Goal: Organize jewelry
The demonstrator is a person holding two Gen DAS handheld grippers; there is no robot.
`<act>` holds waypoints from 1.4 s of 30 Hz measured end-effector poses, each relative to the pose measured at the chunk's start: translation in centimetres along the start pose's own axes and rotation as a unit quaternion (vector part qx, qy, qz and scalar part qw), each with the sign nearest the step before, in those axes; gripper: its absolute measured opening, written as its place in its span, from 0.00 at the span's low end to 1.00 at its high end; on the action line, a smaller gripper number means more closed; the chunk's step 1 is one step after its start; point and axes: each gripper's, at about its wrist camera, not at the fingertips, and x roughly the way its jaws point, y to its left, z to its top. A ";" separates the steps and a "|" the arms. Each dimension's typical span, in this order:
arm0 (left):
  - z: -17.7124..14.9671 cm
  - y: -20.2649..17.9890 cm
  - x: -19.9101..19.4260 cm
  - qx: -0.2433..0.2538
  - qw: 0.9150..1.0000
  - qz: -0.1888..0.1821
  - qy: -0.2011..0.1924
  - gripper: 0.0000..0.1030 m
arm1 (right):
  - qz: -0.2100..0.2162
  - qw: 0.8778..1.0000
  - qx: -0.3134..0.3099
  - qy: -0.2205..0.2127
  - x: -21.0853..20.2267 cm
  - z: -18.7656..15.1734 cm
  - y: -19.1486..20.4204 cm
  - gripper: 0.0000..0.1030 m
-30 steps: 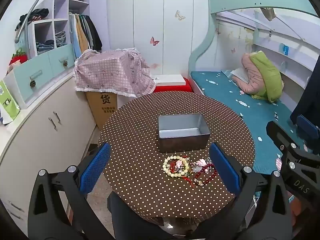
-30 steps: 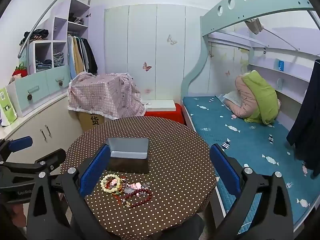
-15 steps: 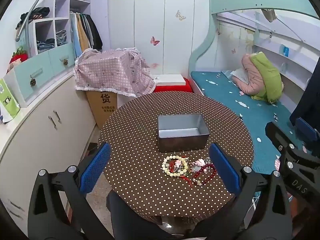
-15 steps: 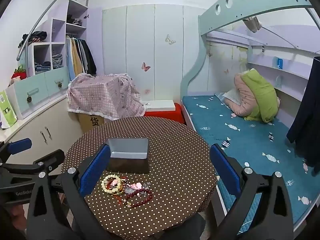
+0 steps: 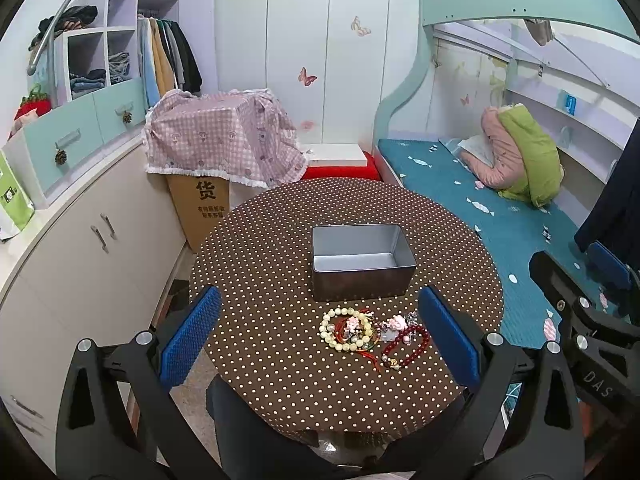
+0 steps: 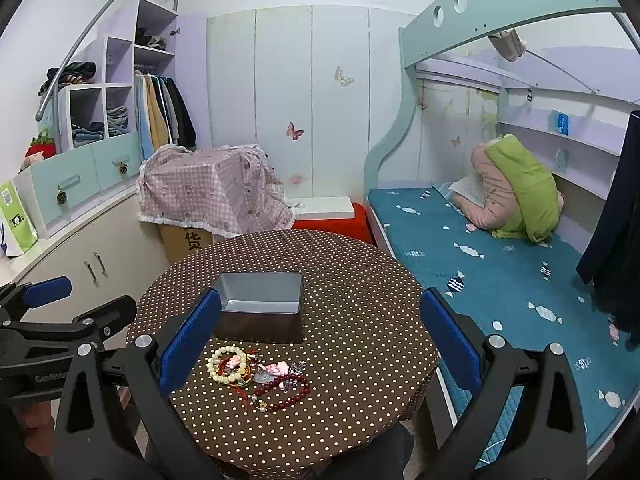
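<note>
Both grippers (image 5: 319, 342) (image 6: 319, 342) gape above the table's near edge (image 5: 280, 420), holding nothing.

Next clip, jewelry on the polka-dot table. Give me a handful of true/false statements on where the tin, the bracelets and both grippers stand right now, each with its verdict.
1. The metal tin already holds a bracelet. False: its inside shows only bare metal.
2. The cream bead bracelet lies on the tablecloth, nearer the camera than the tin. True.
3. The dark red bead bracelet is held in the right gripper. False: it lies on the cloth and the jaws are wide open, holding nothing.
4. The left gripper is open and holds nothing. True.
5. The tin lies tipped on its side. False: it sits upright with its open top up.
</note>
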 end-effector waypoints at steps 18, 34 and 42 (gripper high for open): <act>0.7 0.2 -0.2 -0.004 1.000 0.001 -0.004 0.95 | 0.005 1.000 0.001 0.005 0.5 0.0 0.3 0.93; 0.6 0.3 -0.1 -0.004 1.000 0.002 -0.004 0.95 | 0.004 1.000 0.001 0.010 0.9 0.3 0.5 0.93; 0.7 0.5 0.2 -0.003 1.000 0.001 -0.001 0.95 | 0.003 1.000 0.001 0.012 1.1 0.2 0.4 0.93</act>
